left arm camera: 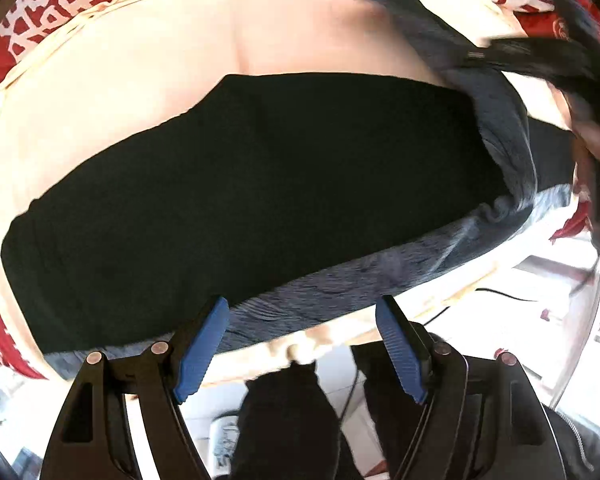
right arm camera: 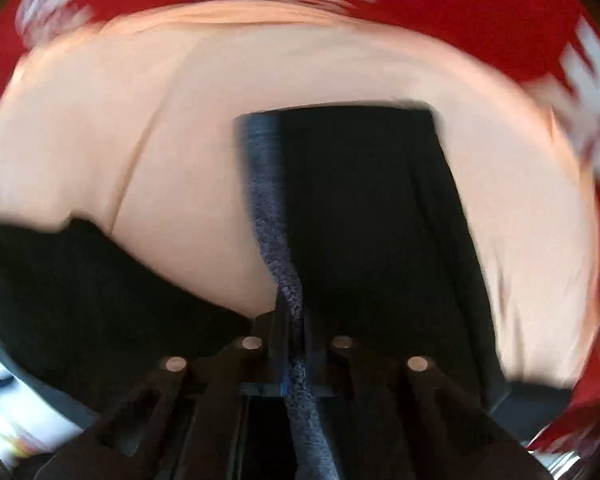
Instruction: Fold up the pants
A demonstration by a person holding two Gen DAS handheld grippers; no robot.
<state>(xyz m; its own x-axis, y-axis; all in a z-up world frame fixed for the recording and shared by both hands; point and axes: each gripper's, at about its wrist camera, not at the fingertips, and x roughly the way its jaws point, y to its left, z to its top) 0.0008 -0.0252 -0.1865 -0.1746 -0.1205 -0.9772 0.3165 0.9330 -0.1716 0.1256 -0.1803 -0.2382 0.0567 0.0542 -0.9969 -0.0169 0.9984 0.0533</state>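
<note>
Black pants (left arm camera: 236,196) with a grey-blue fleecy lining lie across a cream cloth (left arm camera: 148,60). My left gripper (left arm camera: 300,348) is open, its blue pads (left arm camera: 204,348) just short of the pants' near lined edge (left arm camera: 340,292), holding nothing. My right gripper (right arm camera: 294,320) is shut on a fold of the pants, the fleecy lining (right arm camera: 268,208) running up from between its jaws, with a black panel (right arm camera: 372,220) hanging beyond. In the left wrist view the right gripper (left arm camera: 548,60) shows blurred at the upper right, lifting a strip of the pants (left arm camera: 460,52).
The cream cloth lies on a red cover with white characters (left arm camera: 48,12), also seen in the right wrist view (right arm camera: 460,20). Below the table edge are a white floor, a black cable (left arm camera: 500,294) and the person's dark legs (left arm camera: 284,420).
</note>
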